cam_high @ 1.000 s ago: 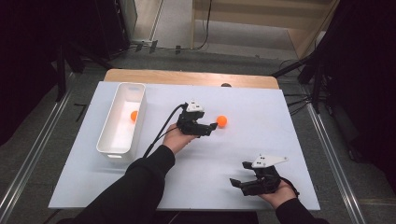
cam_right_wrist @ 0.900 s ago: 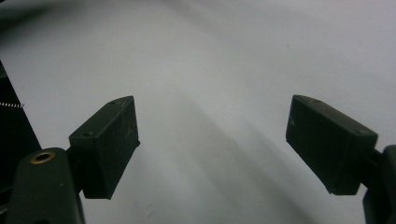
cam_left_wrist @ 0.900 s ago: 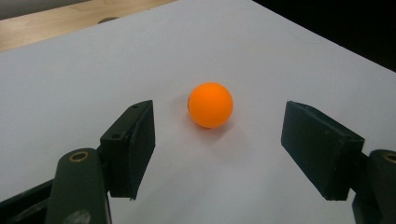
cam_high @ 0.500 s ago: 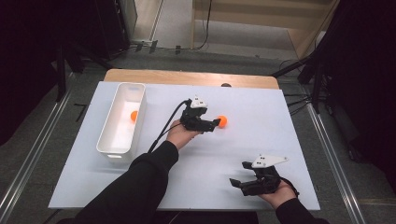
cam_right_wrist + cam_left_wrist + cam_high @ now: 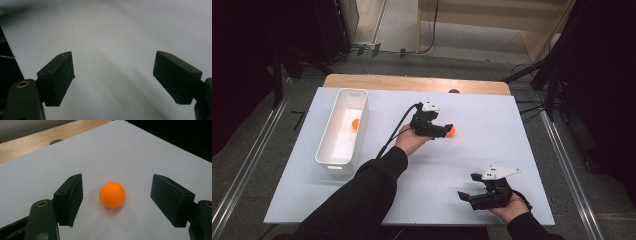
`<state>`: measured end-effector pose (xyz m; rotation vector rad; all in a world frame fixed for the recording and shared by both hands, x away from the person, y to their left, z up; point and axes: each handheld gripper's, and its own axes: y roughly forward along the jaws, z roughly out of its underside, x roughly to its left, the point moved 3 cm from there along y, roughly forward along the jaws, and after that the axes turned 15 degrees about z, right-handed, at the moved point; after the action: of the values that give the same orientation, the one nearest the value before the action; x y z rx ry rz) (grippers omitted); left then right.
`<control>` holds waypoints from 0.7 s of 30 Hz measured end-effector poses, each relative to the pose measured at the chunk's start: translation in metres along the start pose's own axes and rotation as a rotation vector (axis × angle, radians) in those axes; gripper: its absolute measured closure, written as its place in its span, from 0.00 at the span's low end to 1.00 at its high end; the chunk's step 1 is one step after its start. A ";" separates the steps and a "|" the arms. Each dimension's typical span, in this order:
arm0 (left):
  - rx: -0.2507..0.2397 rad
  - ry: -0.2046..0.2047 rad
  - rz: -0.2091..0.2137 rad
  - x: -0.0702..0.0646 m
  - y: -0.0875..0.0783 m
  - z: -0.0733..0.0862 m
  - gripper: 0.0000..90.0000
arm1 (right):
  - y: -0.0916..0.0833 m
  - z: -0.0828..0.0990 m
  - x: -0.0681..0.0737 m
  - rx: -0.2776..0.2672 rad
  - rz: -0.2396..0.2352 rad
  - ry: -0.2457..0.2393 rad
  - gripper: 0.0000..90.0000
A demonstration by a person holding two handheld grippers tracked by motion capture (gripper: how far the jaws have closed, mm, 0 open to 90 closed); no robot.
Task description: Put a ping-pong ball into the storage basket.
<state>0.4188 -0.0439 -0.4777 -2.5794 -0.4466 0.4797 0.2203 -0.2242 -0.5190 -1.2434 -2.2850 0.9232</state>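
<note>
An orange ball (image 5: 451,131) (image 5: 112,194) lies on the white table (image 5: 492,145), right of the middle. My left gripper (image 5: 445,131) (image 5: 117,201) is open and points at it from the left. The ball sits between the two black jaws with a gap on each side, touching neither pad. A second orange ball (image 5: 355,124) rests inside the white bin (image 5: 328,155) at the table's left. Near the front right edge my right gripper (image 5: 468,196) (image 5: 113,80) is open with nothing but bare table between its jaws.
A strip of wooden tabletop (image 5: 412,83) with a round hole (image 5: 454,91) runs along the far edge. The left gripper's black cable (image 5: 394,132) trails back over the table toward the person's sleeve. Dark floor and stands surround the table.
My left gripper has slid to the right toward the orange ball, so the ball now lies between its jaws. The right gripper has stayed where it was.
</note>
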 end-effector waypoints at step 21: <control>-0.020 -0.025 -0.017 0.007 0.032 -0.013 0.29 | 0.000 0.000 0.000 -0.002 -0.003 -0.001 0.17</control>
<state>0.4377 -0.0726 -0.4852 -2.5891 -0.4834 0.5045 0.2203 -0.2242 -0.5186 -1.2399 -2.2885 0.9200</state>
